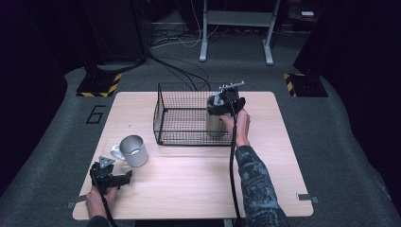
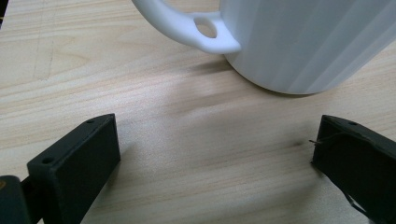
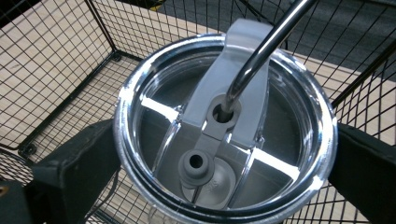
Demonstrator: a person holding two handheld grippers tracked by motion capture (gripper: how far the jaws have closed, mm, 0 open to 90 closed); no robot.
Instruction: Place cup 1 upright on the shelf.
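A steel tumbler (image 1: pixel 215 125) with a clear lid (image 3: pixel 154 93) and a metal straw (image 3: pixel 261 51) is upright inside the black wire basket (image 1: pixel 161 112), near its front right corner. My right gripper (image 1: pixel 222 105) comes down from above and is shut on the tumbler's top, with one jaw on each side of the lid rim; my right gripper (image 3: pixel 226 156) looks straight down on the lid. A pale mug (image 1: pixel 134 150) stands on the table at front left. My left gripper (image 1: pixel 121 178) lies low just in front of the mug, open and empty. The mug (image 2: pixel 303 42) and its handle (image 2: pixel 187 28) sit beyond my left gripper (image 2: pixel 215 158).
The wooden table (image 1: pixel 189 184) has bare surface in front of the basket and to its right. The basket's wire walls (image 3: pixel 51 60) stand close around the tumbler. Cables and a metal stand (image 1: pixel 236 28) are on the floor behind the table.
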